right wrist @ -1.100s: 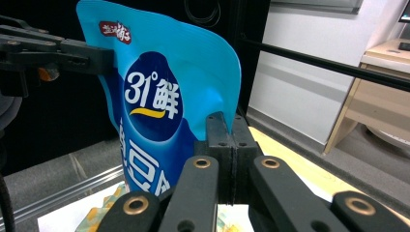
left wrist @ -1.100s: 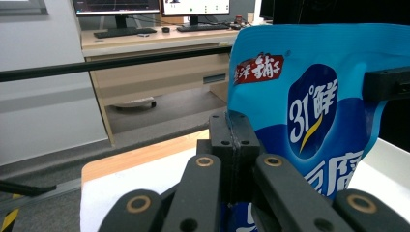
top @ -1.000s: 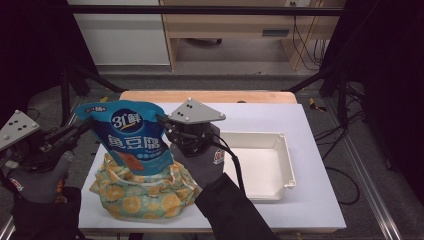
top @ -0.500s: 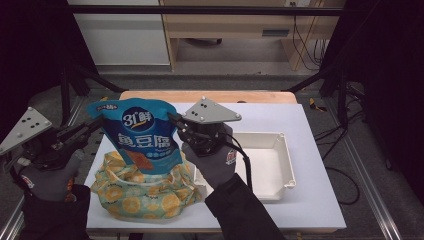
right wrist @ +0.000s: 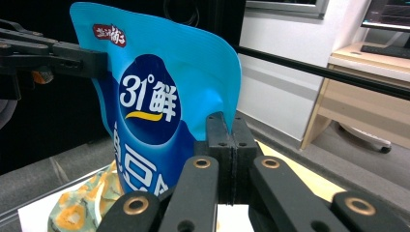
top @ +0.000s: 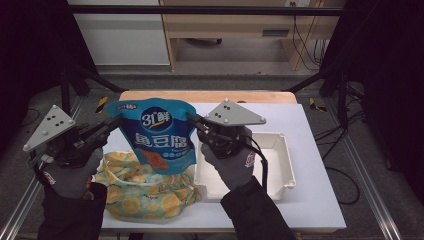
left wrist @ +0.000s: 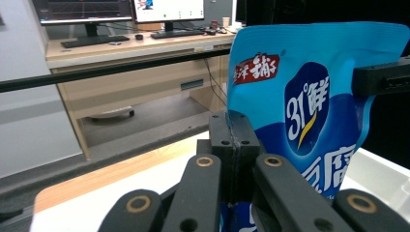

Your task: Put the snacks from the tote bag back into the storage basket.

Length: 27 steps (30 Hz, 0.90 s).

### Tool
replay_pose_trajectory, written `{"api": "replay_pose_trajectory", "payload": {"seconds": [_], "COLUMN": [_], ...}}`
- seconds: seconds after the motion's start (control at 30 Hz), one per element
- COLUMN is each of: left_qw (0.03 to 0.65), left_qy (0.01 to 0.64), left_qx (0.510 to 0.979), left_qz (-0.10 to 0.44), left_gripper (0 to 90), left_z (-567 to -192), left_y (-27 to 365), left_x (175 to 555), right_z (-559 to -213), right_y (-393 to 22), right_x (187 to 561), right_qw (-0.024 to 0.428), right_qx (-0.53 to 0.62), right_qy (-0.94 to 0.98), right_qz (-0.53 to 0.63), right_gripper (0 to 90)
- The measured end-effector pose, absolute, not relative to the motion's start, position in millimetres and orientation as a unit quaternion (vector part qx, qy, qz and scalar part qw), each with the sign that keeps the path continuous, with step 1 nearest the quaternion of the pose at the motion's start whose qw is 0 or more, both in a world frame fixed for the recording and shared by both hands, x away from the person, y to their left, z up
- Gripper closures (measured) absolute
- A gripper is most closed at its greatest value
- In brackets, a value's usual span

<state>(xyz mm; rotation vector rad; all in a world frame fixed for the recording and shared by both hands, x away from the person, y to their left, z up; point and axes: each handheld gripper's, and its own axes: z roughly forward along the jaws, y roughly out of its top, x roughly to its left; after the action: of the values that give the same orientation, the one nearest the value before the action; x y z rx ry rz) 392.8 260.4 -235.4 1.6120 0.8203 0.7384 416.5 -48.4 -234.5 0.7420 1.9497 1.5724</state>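
Blue snack pouch [top: 159,134] is hanging upright in the air between the two grippers, above the fruit-print cloth bag [top: 145,187] lying on the white table [top: 310,200].

Going left to right:
- Left gripper [top: 107,129] is clamping the pouch's left top corner; in the left gripper view its jaws are closed tight on the edge seam [left wrist: 232,145].
- Pouch body is dangling free, bottom edge hovering just over the cloth bag's open mouth.
- Right gripper [top: 196,121] is pinching the right top corner, jaws likewise closed on the seam [right wrist: 227,145].
- White tray [top: 280,165] is sitting beside the cloth bag, under the right hand, with nothing visible in it.

Handling, my read: light, soft film pack, glossy so probably slippery. Flat sealed edges are the stiffest part, so corners are the right hold. The body looks likely to sag and swing if only one side is holding. Contents seem squashable, so avoid pinching the middle.
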Motion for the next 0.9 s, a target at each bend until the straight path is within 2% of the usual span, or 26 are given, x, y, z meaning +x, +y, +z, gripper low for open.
{"api": "replay_pose_trajectory", "payload": {"seconds": [0.9], "left_qw": [0.573], "left_qy": [0.316], "left_qx": [0.696], "left_qz": [0.296], "left_gripper": [90.0], "left_z": [-238], "left_y": [207], "left_x": [400], "right_z": [-235], "right_y": [-105], "right_x": [407], "right_qw": [0.282], "right_qx": [0.295], "right_qy": [0.711], "right_qz": [0.572], "right_gripper": [90.0]}}
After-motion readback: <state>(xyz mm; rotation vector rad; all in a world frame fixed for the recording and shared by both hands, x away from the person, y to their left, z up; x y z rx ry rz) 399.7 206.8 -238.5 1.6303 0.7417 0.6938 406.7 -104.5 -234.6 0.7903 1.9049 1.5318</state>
